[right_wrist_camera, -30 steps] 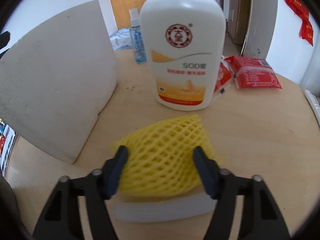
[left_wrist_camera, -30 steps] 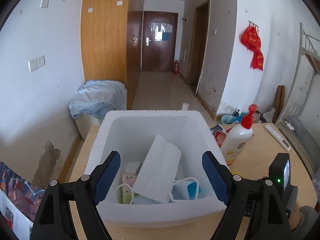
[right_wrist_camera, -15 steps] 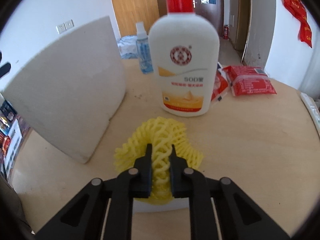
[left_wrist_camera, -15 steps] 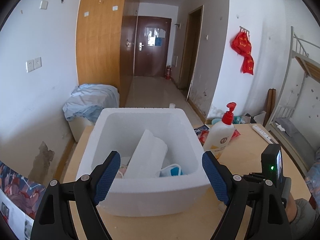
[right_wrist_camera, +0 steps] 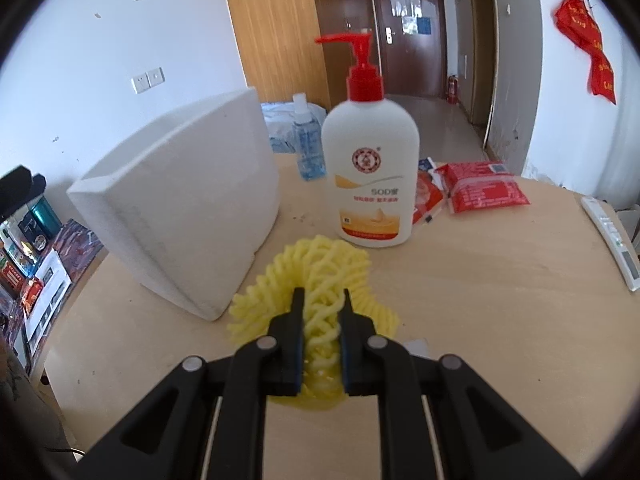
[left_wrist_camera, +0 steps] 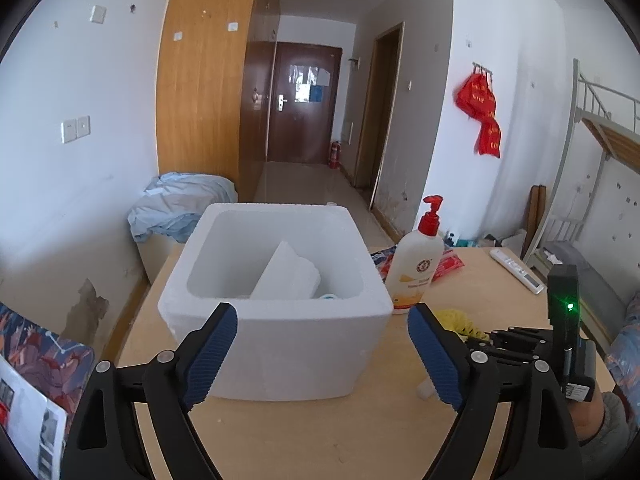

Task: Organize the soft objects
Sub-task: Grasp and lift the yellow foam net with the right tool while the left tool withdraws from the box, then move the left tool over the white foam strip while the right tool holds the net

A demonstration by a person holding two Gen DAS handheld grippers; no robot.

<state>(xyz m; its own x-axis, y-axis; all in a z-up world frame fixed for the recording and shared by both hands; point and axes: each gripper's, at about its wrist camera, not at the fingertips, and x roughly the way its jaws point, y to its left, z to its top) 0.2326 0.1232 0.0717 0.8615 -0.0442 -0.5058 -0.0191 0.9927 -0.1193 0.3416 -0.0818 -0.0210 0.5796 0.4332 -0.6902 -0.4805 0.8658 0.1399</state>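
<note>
White walls (left_wrist_camera: 80,184), wood wardrobe (left_wrist_camera: 200,92), dark door (left_wrist_camera: 304,100) down tiled hallway, bunk bed (left_wrist_camera: 600,136) right.

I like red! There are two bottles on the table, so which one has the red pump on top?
The big white bottle. The small blue bottle behind it has a clear cap.

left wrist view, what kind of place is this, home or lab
Probably a dorm-style living room, not a lab: a metal bunk bed against the wall, a hallway to a brown door, and a wooden table holding a lotion bottle and foam box.
</note>
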